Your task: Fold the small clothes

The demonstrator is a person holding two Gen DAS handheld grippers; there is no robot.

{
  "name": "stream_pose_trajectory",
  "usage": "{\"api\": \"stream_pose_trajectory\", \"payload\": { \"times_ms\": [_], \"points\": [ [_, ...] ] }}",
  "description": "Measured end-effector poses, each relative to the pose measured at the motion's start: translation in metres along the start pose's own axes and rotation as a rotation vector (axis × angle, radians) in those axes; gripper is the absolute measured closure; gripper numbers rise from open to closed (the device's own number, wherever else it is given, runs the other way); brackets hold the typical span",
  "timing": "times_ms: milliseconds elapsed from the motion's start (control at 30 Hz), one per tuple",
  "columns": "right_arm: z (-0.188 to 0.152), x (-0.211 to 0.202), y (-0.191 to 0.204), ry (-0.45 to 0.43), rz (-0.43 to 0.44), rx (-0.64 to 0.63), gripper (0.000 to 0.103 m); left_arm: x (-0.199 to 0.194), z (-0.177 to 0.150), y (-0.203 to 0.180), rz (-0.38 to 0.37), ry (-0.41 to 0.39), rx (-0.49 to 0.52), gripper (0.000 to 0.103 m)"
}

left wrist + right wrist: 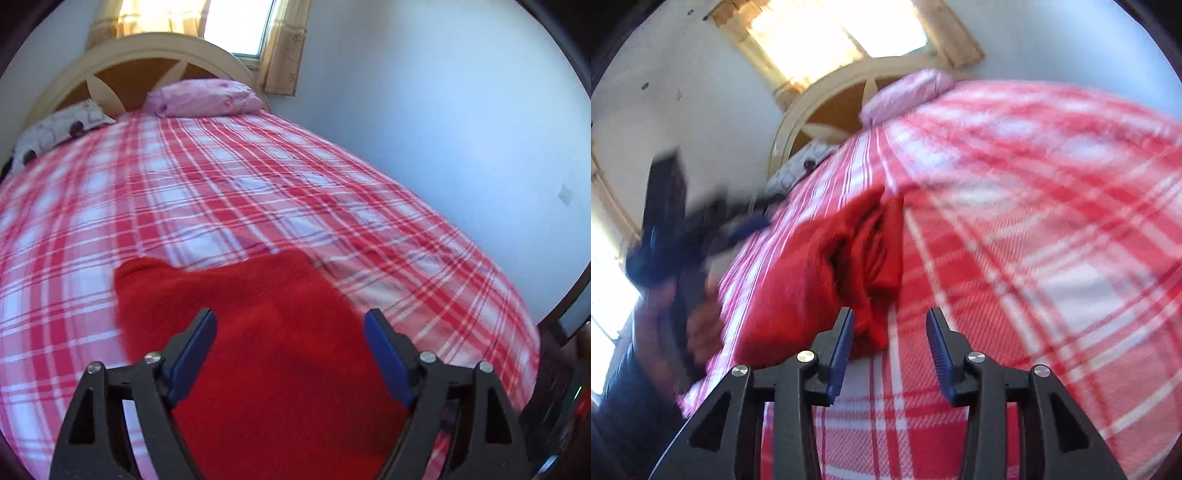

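My left gripper (290, 321) stands wide open directly over the red garment (258, 332) on the plaid bed (221, 184), holding nothing. My right gripper (890, 321), half open and empty, has it just ahead-left.

**Where everything sits on the bed**

In the left wrist view, the garment (236, 325) lies on the bed (258, 184), low in the middle. The left gripper (290, 325) is at the bottom, above the garment. Two pillows (203, 96) lie at the top left, in front of the headboard (147, 48). A window (240, 26) is behind it. A wall (443, 110) fills the right.
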State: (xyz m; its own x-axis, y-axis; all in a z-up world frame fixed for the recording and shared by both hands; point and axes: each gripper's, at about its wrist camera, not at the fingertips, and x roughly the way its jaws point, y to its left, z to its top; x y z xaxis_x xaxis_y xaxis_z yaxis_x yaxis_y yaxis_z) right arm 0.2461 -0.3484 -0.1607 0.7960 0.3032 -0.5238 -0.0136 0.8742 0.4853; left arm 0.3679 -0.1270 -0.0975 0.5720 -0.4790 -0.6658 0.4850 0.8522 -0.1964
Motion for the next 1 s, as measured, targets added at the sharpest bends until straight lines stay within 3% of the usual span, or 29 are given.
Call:
{"api": "stream_pose_trajectory", "payload": {
  "times_ms": [67,200,333,367,433,533,733,1000],
  "points": [
    [0.014,-0.001,0.016,-0.027,0.048,-0.038,0.061,-0.012,-0.02,0.007,0.066,-0.006,0.015,0.019],
    [0.044,0.021,0.057,-0.018,0.181,-0.138,0.061,-0.023,-0.057,0.012,0.101,0.002,0.017,0.018],
    [0.061,0.082,0.068,0.17,0.282,-0.094,0.061,-0.01,-0.076,0.01,0.101,0.031,0.006,0.017],
    [0.061,0.105,0.061,0.253,0.216,-0.067,0.061,-0.005,-0.08,0.01,0.107,0.033,0.003,0.016],
    [0.056,0.128,0.043,0.31,0.131,-0.028,0.062,-0.003,-0.086,0.012,0.117,0.02,0.002,0.011],
    [0.052,0.124,0.036,0.302,0.135,-0.039,0.073,-0.003,-0.092,0.015,0.103,0.019,-0.013,0.01],
    [0.046,0.11,0.04,0.29,0.119,-0.118,0.073,-0.008,-0.102,0.027,0.072,0.028,-0.081,0.001],
    [0.034,0.107,0.038,0.259,0.086,-0.229,0.073,0.004,-0.111,0.039,0.017,0.069,-0.158,0.0]
  ]
}}
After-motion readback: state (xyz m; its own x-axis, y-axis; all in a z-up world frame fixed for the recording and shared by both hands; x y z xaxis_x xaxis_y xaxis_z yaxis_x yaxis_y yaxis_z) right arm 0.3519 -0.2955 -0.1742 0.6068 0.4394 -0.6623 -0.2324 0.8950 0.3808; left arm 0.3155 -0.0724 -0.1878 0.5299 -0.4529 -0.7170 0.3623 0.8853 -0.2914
